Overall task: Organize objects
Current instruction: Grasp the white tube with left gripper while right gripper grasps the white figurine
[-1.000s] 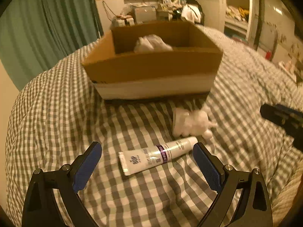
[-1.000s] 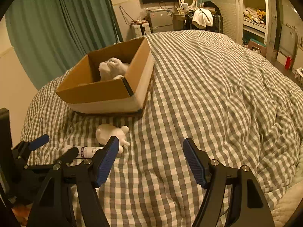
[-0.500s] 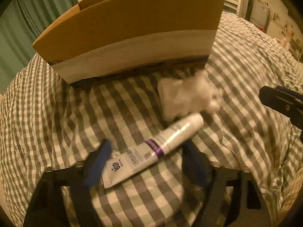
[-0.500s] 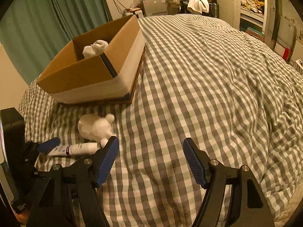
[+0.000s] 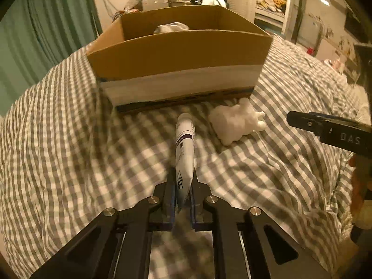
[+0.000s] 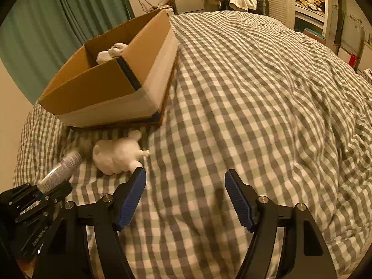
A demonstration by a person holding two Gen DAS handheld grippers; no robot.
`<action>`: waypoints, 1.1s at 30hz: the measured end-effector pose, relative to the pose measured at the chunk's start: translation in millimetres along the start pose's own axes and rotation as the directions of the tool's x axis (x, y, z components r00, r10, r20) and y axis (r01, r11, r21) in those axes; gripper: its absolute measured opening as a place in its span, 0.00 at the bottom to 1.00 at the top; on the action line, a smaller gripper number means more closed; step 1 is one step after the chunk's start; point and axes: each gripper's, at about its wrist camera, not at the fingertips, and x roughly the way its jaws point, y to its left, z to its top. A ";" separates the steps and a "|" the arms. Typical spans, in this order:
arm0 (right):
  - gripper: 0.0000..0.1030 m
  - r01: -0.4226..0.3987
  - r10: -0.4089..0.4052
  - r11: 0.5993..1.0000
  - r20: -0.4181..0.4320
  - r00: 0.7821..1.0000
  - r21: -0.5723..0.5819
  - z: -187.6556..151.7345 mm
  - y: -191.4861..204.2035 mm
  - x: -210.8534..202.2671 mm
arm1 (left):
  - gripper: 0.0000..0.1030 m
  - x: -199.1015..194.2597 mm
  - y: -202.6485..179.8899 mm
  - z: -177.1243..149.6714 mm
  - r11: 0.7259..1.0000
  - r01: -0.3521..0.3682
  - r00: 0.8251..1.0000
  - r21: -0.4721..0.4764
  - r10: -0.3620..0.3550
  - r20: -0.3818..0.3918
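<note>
My left gripper (image 5: 182, 181) is shut on the flat end of a white tube (image 5: 184, 146) with a purple band, which points forward toward the cardboard box (image 5: 179, 69). The tube also shows in the right wrist view (image 6: 61, 171), held above the bedspread. A white plush toy (image 5: 234, 122) lies on the checked bedspread just in front of the box, right of the tube; it also shows in the right wrist view (image 6: 118, 154). Another white soft item (image 5: 172, 26) lies inside the box. My right gripper (image 6: 186, 186) is open and empty, just right of the plush toy.
The box (image 6: 111, 86) sits on a grey-and-white checked bedspread (image 6: 255, 93) that stretches far to the right. Green curtains (image 6: 58, 23) hang behind the box. Cluttered shelves and furniture stand at the back of the room.
My left gripper closed on the tube and lifted it off the bedspread, so it now points toward the box. The right gripper moved a little closer to the plush toy.
</note>
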 end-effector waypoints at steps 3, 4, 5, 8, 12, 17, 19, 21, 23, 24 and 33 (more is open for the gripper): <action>0.68 -0.049 0.049 0.999 0.000 0.999 -0.012 3.6 11.8 5.1 | 0.09 -0.2 15.6 0.2 1.000 -0.020 1.000 -0.022 0.020 -0.002; 0.68 -0.065 0.065 0.998 0.006 0.998 -0.017 4.7 16.9 6.5 | 0.09 1.8 20.8 0.4 0.999 -0.023 1.000 -0.036 0.023 -0.005; 0.72 -0.081 0.081 0.996 0.015 0.997 -0.022 6.2 23.1 8.1 | 0.09 3.9 22.2 -2.8 0.999 -0.021 1.000 -0.042 0.020 -0.011; 0.79 -0.138 0.138 0.990 0.019 0.990 -0.033 11.1 41.8 19.3 | 0.09 7.4 28.4 -6.9 0.999 -0.014 1.000 -0.050 0.013 -0.019; 0.79 -0.140 0.137 0.988 -0.044 0.990 -0.066 9.3 61.3 48.2 | 0.09 10.2 30.2 -6.5 0.999 -0.004 1.000 -0.054 0.003 -0.019; 0.65 -0.099 0.093 0.991 -0.068 0.993 -0.087 1.6 67.1 64.4 | 0.09 4.9 29.5 -2.9 0.999 0.006 1.000 -0.051 -0.006 -0.002; 0.65 -0.101 0.095 0.991 -0.072 0.993 -0.084 -0.5 68.9 61.7 | 0.09 2.8 28.7 -2.9 0.999 0.012 1.000 -0.048 -0.012 -0.001; 0.65 -0.096 0.089 0.991 -0.077 0.993 -0.092 -4.0 70.7 58.2 | 0.09 -1.4 27.8 -3.8 0.998 0.024 1.000 -0.052 -0.024 0.003; 0.65 -0.098 0.091 0.991 -0.082 0.992 -0.087 -7.7 71.2 53.7 | 0.08 -7.9 26.6 -5.8 0.998 0.038 0.999 -0.049 -0.037 0.015; 0.65 -0.098 0.091 0.992 -0.080 0.993 -0.084 -9.7 71.5 50.0 | 0.08 -11.0 25.8 -6.5 0.998 0.045 0.999 -0.046 -0.044 0.019; 0.65 -0.058 0.052 0.993 -0.054 0.997 -0.101 -20.7 77.8 14.0 | 0.12 -23.5 21.7 -19.9 0.994 0.106 0.994 -0.016 -0.106 0.003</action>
